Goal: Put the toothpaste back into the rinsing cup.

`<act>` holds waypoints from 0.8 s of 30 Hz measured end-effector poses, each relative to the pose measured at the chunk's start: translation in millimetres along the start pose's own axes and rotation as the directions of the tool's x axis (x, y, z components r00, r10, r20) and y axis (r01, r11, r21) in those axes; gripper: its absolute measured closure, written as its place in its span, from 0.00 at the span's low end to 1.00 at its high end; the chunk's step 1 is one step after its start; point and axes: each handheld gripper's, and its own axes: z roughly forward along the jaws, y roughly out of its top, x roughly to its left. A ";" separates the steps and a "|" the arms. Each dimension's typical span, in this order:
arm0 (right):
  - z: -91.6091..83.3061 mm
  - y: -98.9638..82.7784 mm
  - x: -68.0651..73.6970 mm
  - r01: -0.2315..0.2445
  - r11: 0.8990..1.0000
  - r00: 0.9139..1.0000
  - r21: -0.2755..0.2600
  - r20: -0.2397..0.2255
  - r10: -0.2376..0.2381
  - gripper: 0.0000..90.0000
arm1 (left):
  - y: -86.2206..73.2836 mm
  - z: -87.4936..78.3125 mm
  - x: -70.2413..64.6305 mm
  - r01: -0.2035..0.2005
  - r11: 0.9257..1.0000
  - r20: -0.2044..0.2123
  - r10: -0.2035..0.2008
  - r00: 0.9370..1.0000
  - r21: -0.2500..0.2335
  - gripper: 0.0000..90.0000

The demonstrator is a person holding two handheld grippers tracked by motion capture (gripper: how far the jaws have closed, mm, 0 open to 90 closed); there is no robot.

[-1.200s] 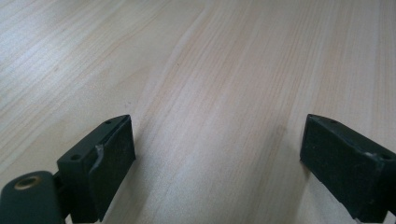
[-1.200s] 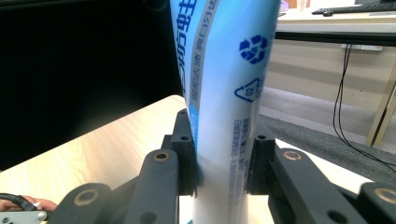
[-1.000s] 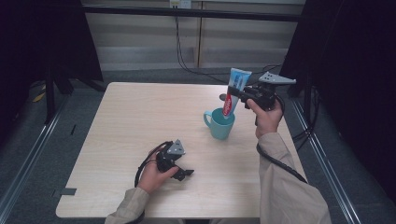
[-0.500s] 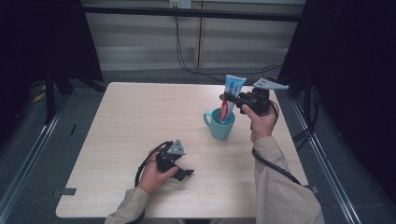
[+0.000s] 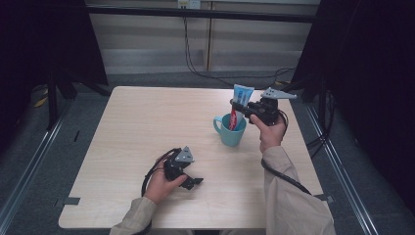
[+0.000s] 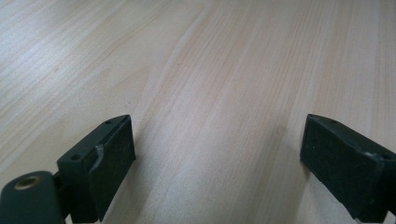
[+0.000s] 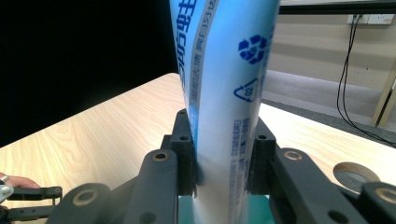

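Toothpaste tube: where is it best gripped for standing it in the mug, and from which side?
Grip the toothpaste tube across its flat upper body, below the crimped end, coming from the side as the right gripper does. It stands upright with its lower end in the teal mug, so the top is free and the flat faces suit the jaws.

cup point(image 5: 231, 131) is set on the table point(image 5: 137, 122), right of middle | tube point(image 5: 240, 105) is stood in cup | left gripper point(image 5: 188, 177) is rested near front edge

Lab recording booth — black curtains point(image 5: 386, 98), wall cables point(image 5: 195, 54), lone wooden table point(image 5: 147, 122)
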 end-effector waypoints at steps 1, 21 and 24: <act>0.6 -1.2 -0.3 -0.002 1.000 1.000 -0.001 -0.002 0.002 0.78 | 0.0 -0.1 -0.1 0.001 1.000 0.001 -0.001 1.000 0.001 0.11; 9.1 -17.1 -1.8 0.007 1.000 1.000 0.026 0.007 -0.007 0.78 | 0.1 -0.3 0.0 0.000 1.000 0.002 0.000 1.000 0.004 0.11; 9.2 -20.4 -1.3 0.005 1.000 1.000 0.022 0.007 -0.005 0.78 | 0.2 -0.4 0.2 -0.003 1.000 0.002 0.003 1.000 0.007 0.11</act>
